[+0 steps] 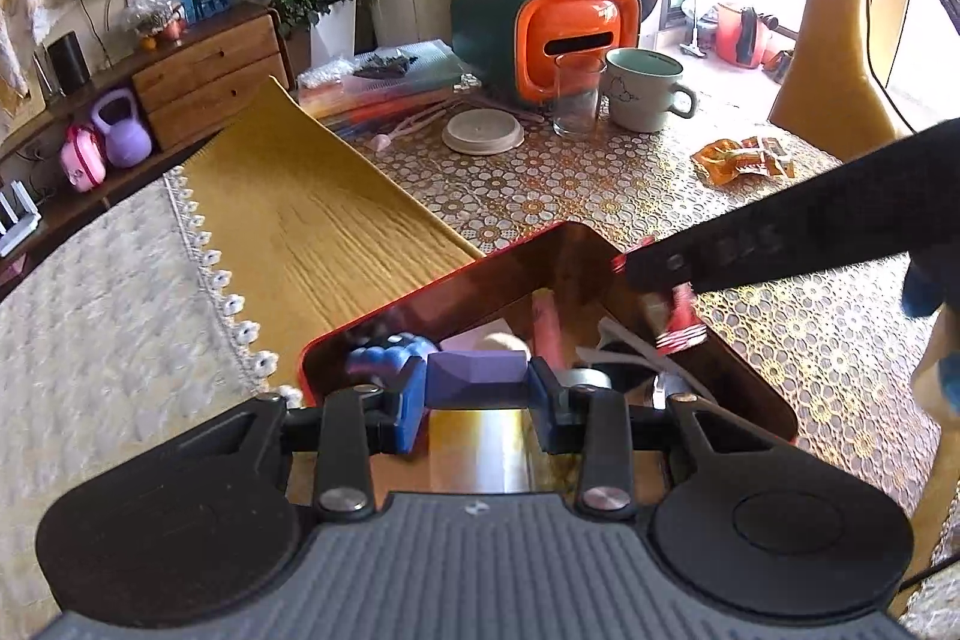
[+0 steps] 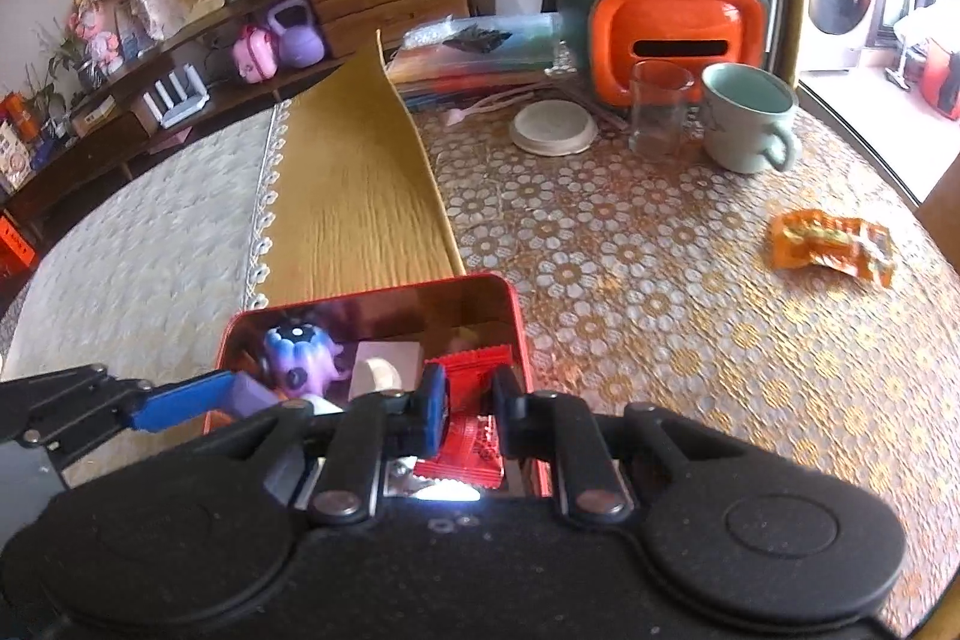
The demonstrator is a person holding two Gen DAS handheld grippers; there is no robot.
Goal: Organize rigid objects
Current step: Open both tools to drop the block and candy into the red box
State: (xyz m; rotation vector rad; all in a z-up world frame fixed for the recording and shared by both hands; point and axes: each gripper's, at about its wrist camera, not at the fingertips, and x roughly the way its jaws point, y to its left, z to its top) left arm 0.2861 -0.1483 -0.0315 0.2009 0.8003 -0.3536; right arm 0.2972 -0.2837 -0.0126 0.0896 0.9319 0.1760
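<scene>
My left hand-held gripper [image 1: 477, 394] is clenched on a purple faceted block [image 1: 477, 370], pinched across its short width between the blue pads, and hangs just over the open red tin [image 1: 456, 280] on the bench [image 1: 600, 196]. I judge the block stiff, light and smooth-faced, so a squeeze on two flat opposite faces should hold without slip. My right hand-held gripper [image 2: 470, 409] is clamped on a red foil sachet [image 2: 468, 436], also over the tin, to the right of the left one. I expect the sachet to be light, crinkly and a little slippery, best taken near a sealed edge. Just ahead of the right gripper, inside the tin, sit a purple-blue toy figure [image 2: 300, 358] and a pale block [image 2: 375, 373]. The sachet carries print, too blurred to read; the embossed marks on the right gripper's black arm are also unclear to me.
</scene>
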